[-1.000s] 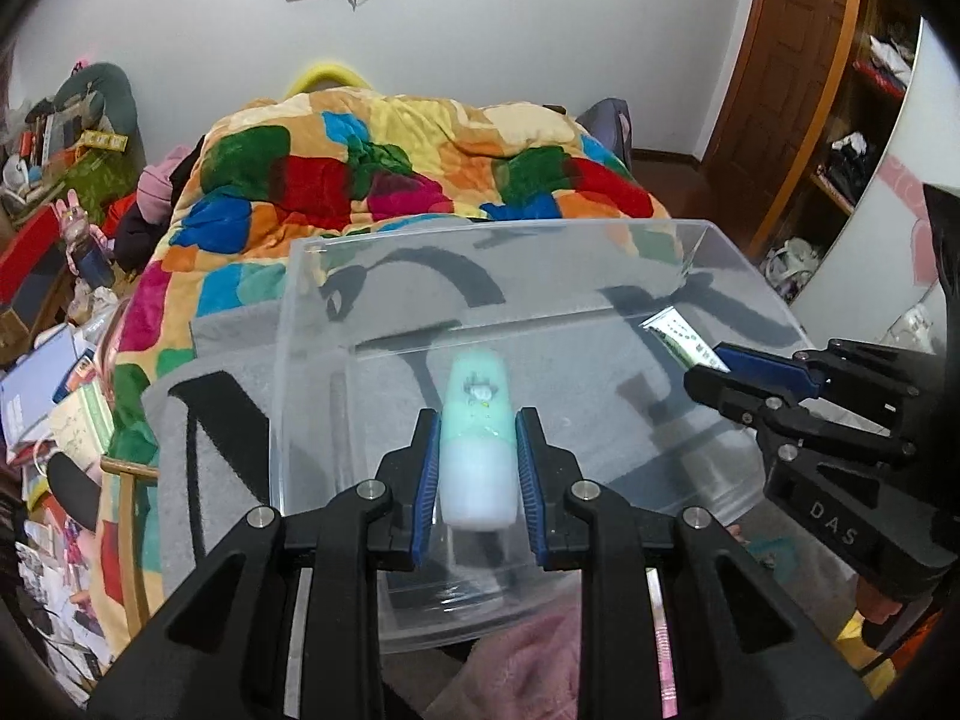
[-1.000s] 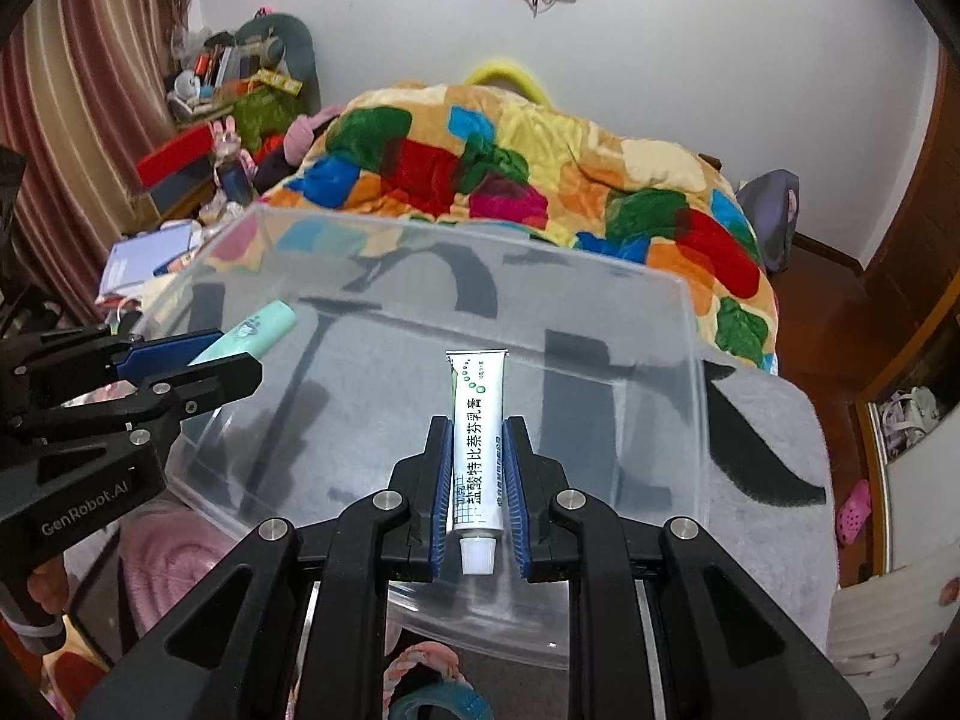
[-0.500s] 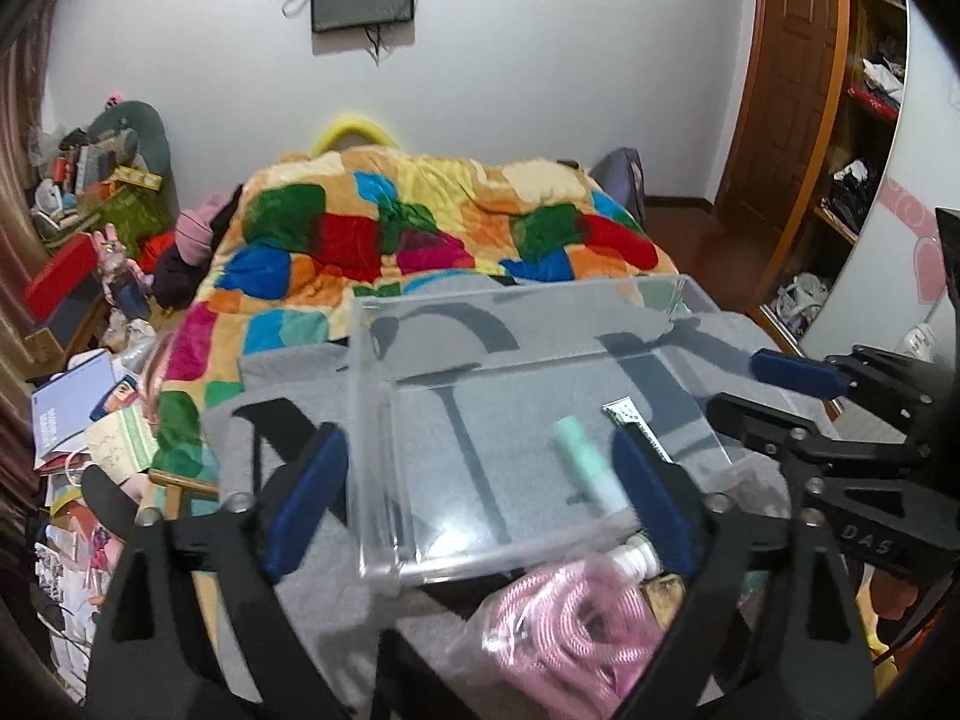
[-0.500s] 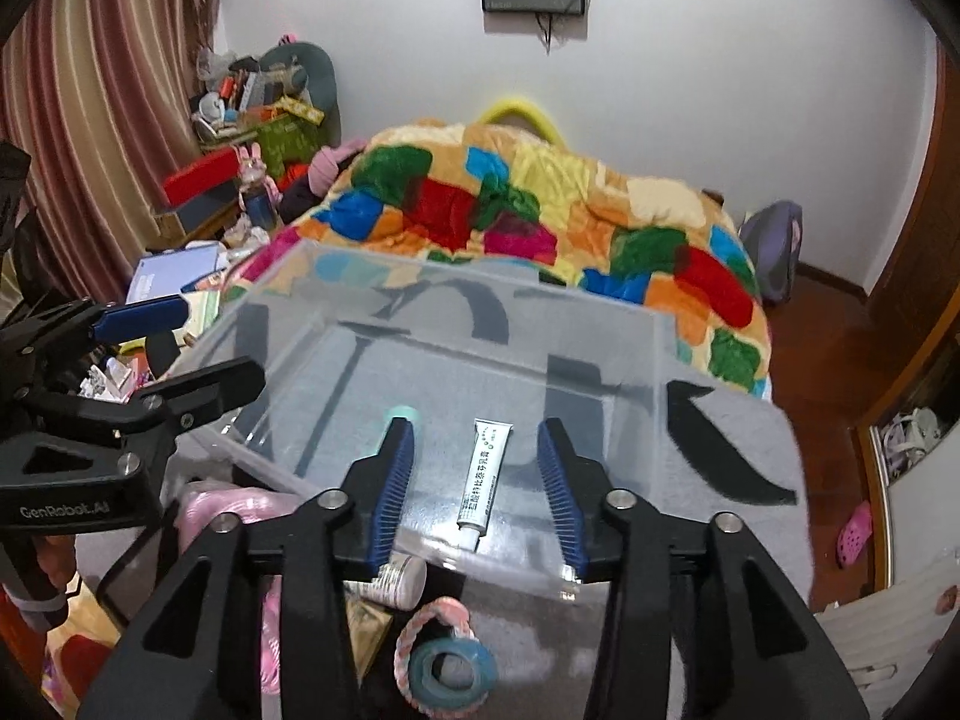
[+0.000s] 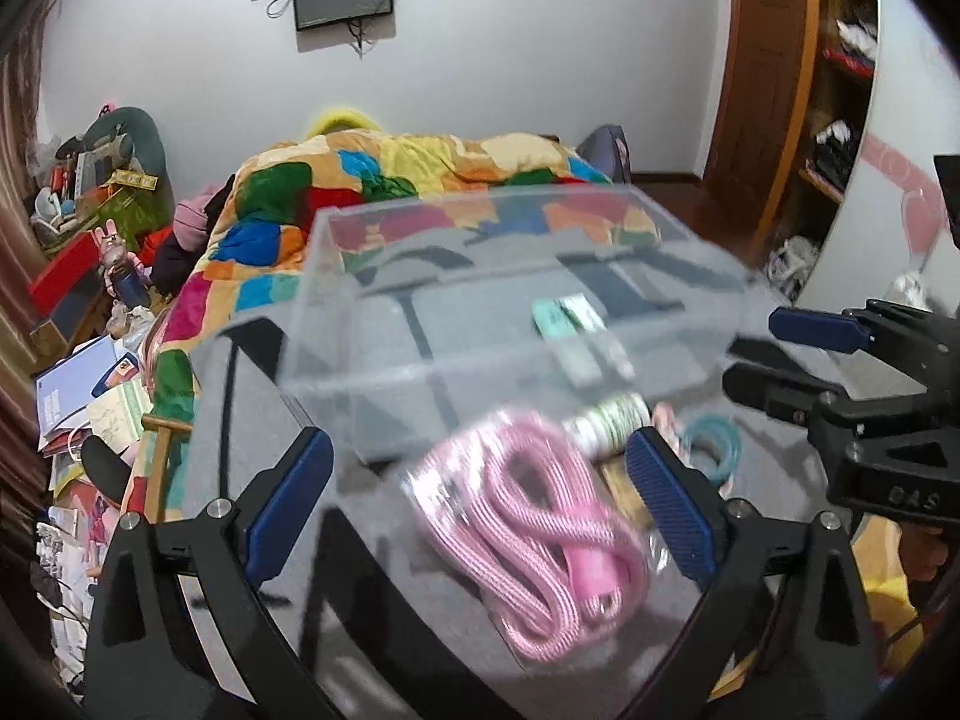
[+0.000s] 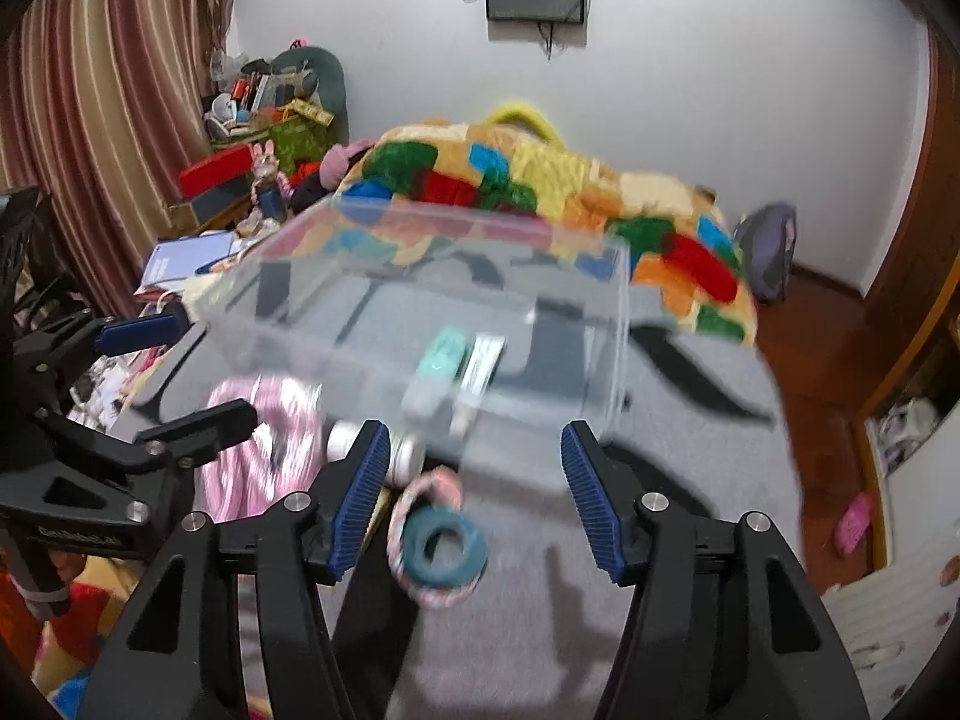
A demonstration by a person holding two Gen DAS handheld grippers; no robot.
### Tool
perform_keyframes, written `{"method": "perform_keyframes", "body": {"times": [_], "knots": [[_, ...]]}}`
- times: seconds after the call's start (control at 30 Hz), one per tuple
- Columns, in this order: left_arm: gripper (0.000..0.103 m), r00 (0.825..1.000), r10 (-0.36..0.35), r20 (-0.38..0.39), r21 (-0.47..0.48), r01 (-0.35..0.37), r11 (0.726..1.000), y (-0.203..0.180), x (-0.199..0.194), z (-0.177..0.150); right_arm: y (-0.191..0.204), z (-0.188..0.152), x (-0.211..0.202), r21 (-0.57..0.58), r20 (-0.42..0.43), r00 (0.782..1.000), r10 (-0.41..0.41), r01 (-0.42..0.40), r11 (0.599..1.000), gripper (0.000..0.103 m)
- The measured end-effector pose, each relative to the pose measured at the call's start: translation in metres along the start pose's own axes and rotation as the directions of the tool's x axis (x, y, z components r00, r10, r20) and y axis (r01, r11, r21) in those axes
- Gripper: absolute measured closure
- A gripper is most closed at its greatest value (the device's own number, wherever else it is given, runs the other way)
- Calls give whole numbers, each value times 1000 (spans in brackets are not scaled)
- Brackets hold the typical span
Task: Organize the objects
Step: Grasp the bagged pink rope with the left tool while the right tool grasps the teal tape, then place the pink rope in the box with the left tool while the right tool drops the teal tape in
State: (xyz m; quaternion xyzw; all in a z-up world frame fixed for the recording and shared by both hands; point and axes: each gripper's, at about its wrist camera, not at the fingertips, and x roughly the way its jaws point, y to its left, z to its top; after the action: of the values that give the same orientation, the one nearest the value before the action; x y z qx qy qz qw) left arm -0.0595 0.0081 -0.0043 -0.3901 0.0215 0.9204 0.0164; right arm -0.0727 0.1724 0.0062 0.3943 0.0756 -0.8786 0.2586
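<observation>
A clear plastic box (image 5: pixel 336 324) (image 6: pixel 612 324) stands on the grey cloth. Inside it lie a mint green tube (image 5: pixel 555 324) (image 6: pixel 441 360) and a white tube (image 5: pixel 591 324) (image 6: pixel 483 363), side by side. My left gripper (image 5: pixel 480 504) is open and empty, above a bagged pink rope (image 5: pixel 540 534) in front of the box. My right gripper (image 6: pixel 474 498) is open and empty, above a teal tape roll (image 6: pixel 444 552) and a pink-white ring (image 6: pixel 402 516). A small white jar (image 6: pixel 348 441) lies beside the box.
A bed with a patchwork quilt (image 5: pixel 372 180) lies behind the box. Cluttered shelves and books (image 5: pixel 90 360) are on the left. A wooden door (image 5: pixel 762 90) is at the right. The left gripper also shows in the right wrist view (image 6: pixel 168 372), and the right gripper in the left wrist view (image 5: pixel 798 354).
Both grippers let go of their tubes into the box, opened wide and drew back. The rope, the jar and the tape roll have come into view.
</observation>
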Motion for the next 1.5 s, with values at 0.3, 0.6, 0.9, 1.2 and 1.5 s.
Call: {"method": "perform_keyframes", "body": {"times": [0.3,0.6,0.9,1.2,1.5], "knots": [[3,997,45,-65,19,-44,999,14,8,-44,-6,-33,13,19,-46,999,-13,14,1000,47],[3,995,-8,-100,-78,0,997,33,4,-41,-20,-33,26,51,-61,998,-31,34,998,52],[3,990,12,-141,-60,-21,998,-1,35,-34,-17,-32,37,71,-74,997,10,-5,997,90],[40,995,-5,-100,-80,-3,997,-6,34,-41,-21,-27,15,100,-16,1000,1,0,995,92],[53,996,-75,-43,-132,69,989,9,7,-40,-21,-19,1,115,29,1000,9,-12,993,92]]}}
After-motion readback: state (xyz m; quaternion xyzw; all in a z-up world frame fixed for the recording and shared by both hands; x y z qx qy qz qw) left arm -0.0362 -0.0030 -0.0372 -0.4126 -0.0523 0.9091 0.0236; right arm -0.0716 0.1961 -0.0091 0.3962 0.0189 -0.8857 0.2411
